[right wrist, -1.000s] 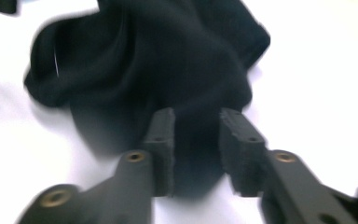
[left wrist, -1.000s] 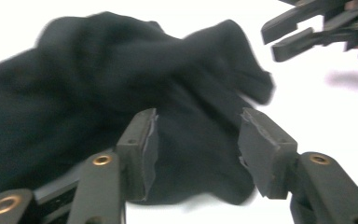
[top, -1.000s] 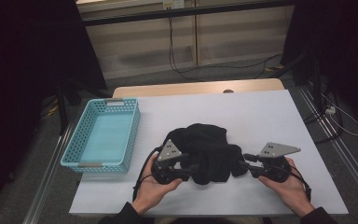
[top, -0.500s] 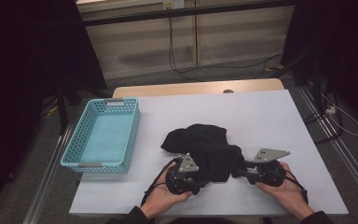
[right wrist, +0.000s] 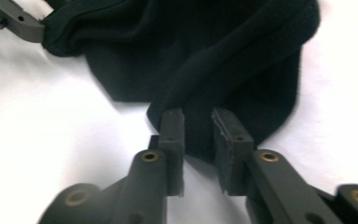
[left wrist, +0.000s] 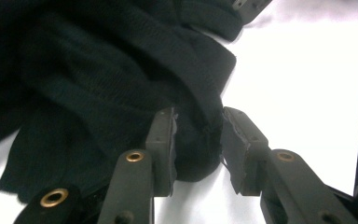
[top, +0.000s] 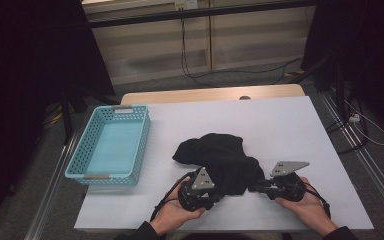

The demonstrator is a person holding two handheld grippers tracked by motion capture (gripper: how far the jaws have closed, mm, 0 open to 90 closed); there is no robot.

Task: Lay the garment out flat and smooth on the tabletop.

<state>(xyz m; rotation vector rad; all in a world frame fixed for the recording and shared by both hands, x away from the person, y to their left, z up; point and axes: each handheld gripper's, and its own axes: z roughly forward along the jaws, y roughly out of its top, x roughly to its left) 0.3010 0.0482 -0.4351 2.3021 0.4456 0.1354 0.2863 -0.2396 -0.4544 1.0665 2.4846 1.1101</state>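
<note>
A crumpled black garment [top: 220, 160] lies near the front middle of the white table [top: 280, 125]. My left gripper [top: 219, 192] is at its near left edge and my right gripper [top: 256, 186] at its near right edge, each held in a hand. In the left gripper view a thick fold of the garment [left wrist: 98, 84] sits between the pads of my left gripper [left wrist: 198, 140], whose jaws have just been closing on it. In the right gripper view my right gripper [right wrist: 198, 135] pinches a hem of the garment [right wrist: 205, 51]; its jaws have also just been closing.
A light blue plastic basket [top: 80, 165] stands at the table's left side. Bare white tabletop stretches behind and to the right of the garment. The other gripper's jaw tip [right wrist: 18, 21] shows at the cloth's far edge in the right gripper view.
My left hand has come down and to the right onto the garment's near edge. Both grippers have drawn in to the cloth, and the garment has bunched slightly.
</note>
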